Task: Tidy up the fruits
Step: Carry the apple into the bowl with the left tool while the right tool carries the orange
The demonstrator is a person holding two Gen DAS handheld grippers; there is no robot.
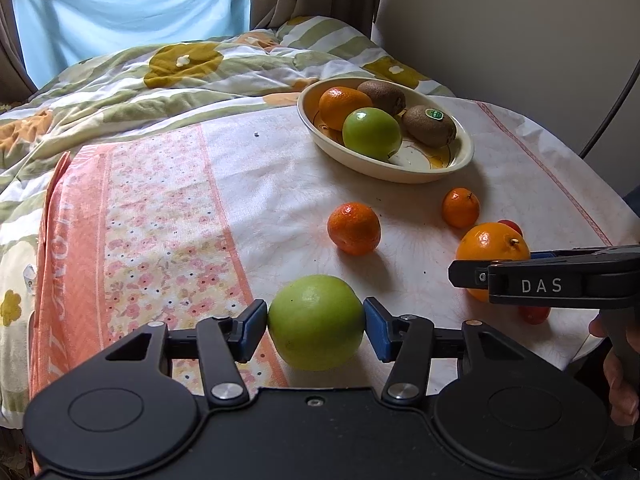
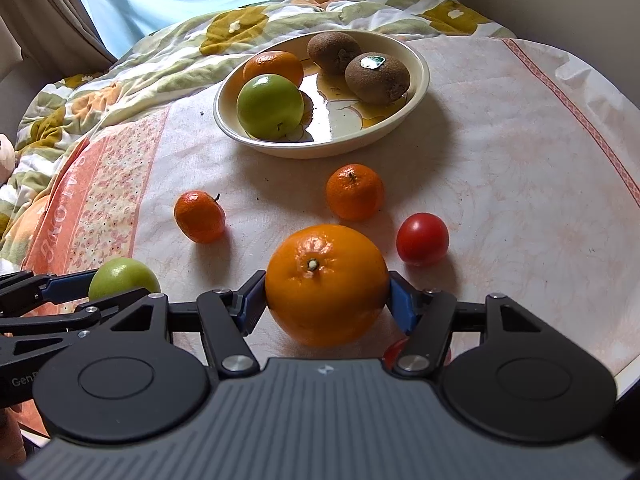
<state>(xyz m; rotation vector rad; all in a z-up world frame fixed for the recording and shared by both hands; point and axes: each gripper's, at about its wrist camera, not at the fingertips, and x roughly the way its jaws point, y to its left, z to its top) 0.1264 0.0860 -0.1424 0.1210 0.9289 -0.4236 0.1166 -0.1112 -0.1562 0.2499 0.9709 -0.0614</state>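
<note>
The left wrist camera is sitting low behind its own black two-finger left gripper (image 1: 316, 322), looking forward and slightly down across the pale floral tablecloth (image 1: 248, 184) toward the cream oval ceramic bowl (image 1: 466, 156) far ahead on the right. The right wrist camera is riding just behind the right gripper (image 2: 326, 296), facing the same way (a little closer to the bowl (image 2: 420, 76)). Both views are sharing the bowl, the cloth (image 2: 500, 160) and the green-and-white flowered quilt (image 1: 120, 80) beyond (image 2: 168, 44).

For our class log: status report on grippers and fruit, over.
Left gripper shut on green apple. Right gripper shut on big orange. Bowl ahead; two mandarins between.
</note>
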